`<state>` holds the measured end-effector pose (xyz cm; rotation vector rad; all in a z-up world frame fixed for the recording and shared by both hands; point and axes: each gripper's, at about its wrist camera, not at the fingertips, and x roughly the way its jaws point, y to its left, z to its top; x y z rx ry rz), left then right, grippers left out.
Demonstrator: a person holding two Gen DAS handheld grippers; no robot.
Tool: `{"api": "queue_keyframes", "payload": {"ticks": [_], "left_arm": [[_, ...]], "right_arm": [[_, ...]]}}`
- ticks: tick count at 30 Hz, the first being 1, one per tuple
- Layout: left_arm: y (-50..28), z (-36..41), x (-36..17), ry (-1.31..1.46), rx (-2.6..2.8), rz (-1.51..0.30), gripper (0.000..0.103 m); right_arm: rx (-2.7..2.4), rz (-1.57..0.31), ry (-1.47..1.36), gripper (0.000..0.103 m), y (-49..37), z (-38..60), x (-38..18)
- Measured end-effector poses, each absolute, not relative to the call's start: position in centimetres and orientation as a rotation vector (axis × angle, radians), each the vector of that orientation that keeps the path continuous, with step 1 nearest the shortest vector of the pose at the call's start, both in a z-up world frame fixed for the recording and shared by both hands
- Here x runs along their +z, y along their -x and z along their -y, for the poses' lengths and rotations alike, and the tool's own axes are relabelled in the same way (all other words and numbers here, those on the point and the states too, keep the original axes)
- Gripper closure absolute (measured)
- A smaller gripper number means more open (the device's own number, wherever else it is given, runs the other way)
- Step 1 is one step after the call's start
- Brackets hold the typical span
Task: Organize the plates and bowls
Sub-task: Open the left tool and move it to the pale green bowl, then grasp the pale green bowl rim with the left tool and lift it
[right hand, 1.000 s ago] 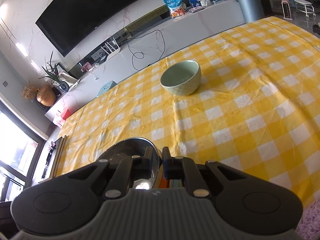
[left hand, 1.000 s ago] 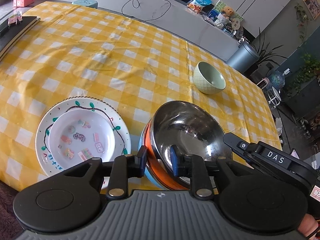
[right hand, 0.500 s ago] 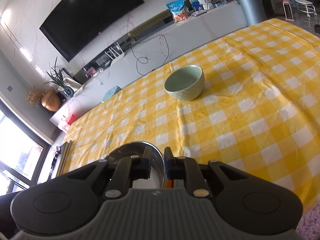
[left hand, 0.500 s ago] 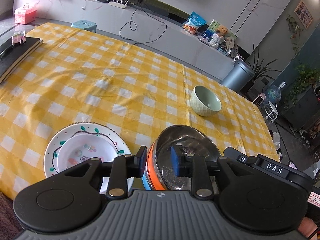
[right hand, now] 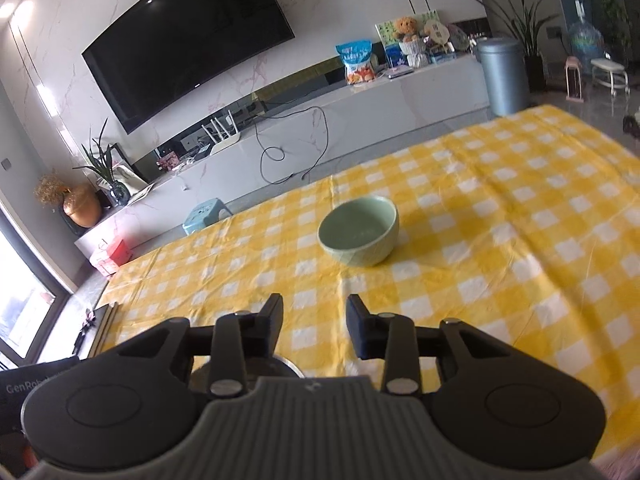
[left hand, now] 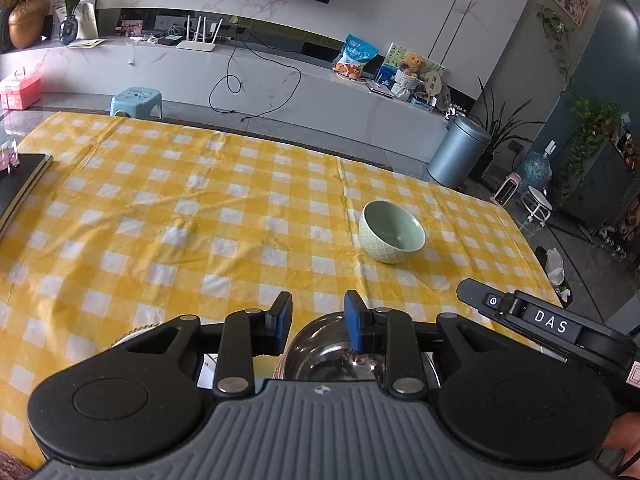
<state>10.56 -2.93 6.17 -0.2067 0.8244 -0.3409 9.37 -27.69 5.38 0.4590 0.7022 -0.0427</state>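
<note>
We see our left tongs (left hand: 318, 312) at the lower middle of the left wrist frame, spread apart and pinching nothing. Just under them, low in the frame, sits the steel bowl (left hand: 340, 354); its rim shows between and below the two blue pads (left hand: 352, 316), and we cannot tell whether the right-hand pad touches it. A sliver of the patterned plate (left hand: 132, 334) peeks out at lower left behind the tongs' body. The green bowl (left hand: 391, 237) stands upright on the table (left hand: 160, 216), right of centre in the frame and well apart from the tongs, with bare checked cloth between.

In the right wrist frame our right tongs (right hand: 314, 320) are also spread and hold nothing. The green bowl (right hand: 359, 235) lies ahead of them, slightly right of centre, apart from the fingertips, with cloth between. A bit of the steel bowl (right hand: 280, 366) shows at lower centre beneath the tongs' body.

The table's far edge runs across the upper middle of both frames, past the green bowl. In the left wrist frame its right edge drops away at the right side, near the green bowl, while a dark book (left hand: 20, 184) lies at the left edge. Wide cloth lies to the left of and beyond the green bowl.
</note>
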Motion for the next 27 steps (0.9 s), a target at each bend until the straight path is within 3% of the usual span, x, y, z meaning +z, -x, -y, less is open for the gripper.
{"api": "queue_keyframes", "payload": {"ticks": [10,13,15,27], "left_arm": [[-15.5,7.1,6.8,0.095,-0.356,-0.872,0.067],[-17.2,8.0,6.7,0.098,-0.349,-0.881,0.060],[-18.3,8.6,6.4,0.100,-0.343,-0.889,0.053],[-24.1,12.4,2.7,0.080,-0.350,-1.023,0.048]], "right_arm": [[-0.104,-0.747,-0.348,0.053,-15.8,28.7,7.3],[-0.119,-0.755,-0.390,0.041,-18.4,29.9,7.8],[-0.126,-0.751,-0.422,0.040,-19.7,30.6,7.2],[-0.201,-0.842,-0.480,0.048,-22.8,33.7,1.2]]}}
